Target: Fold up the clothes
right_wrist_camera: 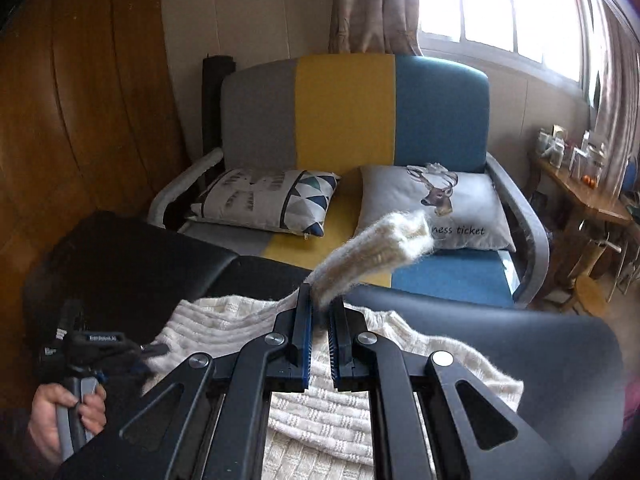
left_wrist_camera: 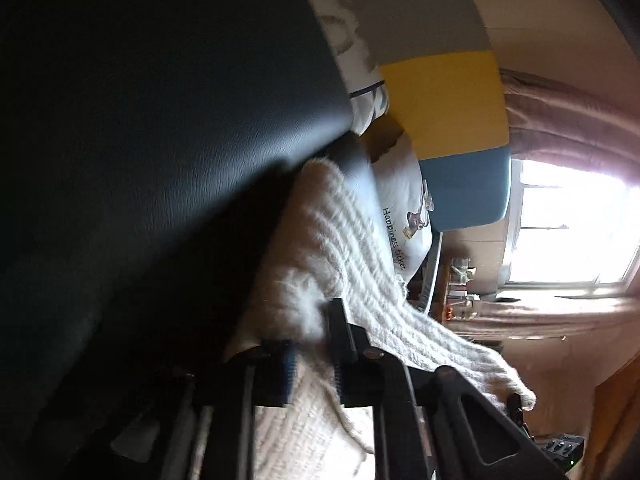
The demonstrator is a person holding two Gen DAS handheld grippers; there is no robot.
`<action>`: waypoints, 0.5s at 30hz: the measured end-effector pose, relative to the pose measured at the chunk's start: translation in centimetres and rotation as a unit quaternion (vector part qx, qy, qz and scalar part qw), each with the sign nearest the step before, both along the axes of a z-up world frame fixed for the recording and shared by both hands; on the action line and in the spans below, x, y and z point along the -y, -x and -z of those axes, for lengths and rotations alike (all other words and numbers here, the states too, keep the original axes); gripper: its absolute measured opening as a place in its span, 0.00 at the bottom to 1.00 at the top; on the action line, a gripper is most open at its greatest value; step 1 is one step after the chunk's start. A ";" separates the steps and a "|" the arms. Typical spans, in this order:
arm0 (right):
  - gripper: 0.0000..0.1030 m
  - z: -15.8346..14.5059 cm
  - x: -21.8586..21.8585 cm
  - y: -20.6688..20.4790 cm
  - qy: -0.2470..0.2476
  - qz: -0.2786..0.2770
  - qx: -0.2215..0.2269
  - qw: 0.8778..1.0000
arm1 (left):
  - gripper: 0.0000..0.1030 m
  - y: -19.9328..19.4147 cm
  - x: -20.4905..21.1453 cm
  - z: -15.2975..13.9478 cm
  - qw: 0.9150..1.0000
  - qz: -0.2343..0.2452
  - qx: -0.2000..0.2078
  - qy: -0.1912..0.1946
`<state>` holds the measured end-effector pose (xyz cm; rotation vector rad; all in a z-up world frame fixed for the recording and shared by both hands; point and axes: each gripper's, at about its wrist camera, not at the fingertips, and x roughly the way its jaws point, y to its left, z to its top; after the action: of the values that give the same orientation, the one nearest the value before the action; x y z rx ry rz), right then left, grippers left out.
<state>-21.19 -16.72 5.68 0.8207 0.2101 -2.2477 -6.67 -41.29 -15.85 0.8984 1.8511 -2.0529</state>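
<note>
I see my right gripper (right_wrist_camera: 320, 312) and my left gripper (left_wrist_camera: 312, 344) both squeezed tight on the white sweater (right_wrist_camera: 312, 412).

Your garment, a cream sweater (right_wrist_camera: 320, 412), is fuzzy ribbed knit, with loose fibres at the cuff. It lies on a black table (right_wrist_camera: 520, 344) of grained leatherette with a dull sheen. Your right gripper (right_wrist_camera: 320, 312) is matt black plastic with ribbed blue pads and bright metal rivets. The sofa (right_wrist_camera: 344, 108) is smooth woven cloth; the wall panelling (right_wrist_camera: 92, 92) is glossy varnished wood.
</note>
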 end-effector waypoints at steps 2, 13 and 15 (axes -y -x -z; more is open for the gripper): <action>0.07 1.1 -0.6 0.2 0.002 0.005 0.013 1.000 | 0.06 -0.8 0.3 -1.1 0.999 0.007 -0.013 0.039; 0.07 6.2 -4.0 2.2 -0.021 0.058 0.065 0.996 | 0.15 -0.5 -0.1 1.4 0.997 0.065 0.032 0.031; 0.07 7.9 -4.8 2.6 -0.024 0.068 0.090 0.993 | 0.17 -1.1 0.2 2.0 0.999 0.047 0.024 -0.006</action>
<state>-23.82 -11.91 -2.23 1.0863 0.1262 -2.2846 -5.60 -41.51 -17.88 1.0471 1.8324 -2.0570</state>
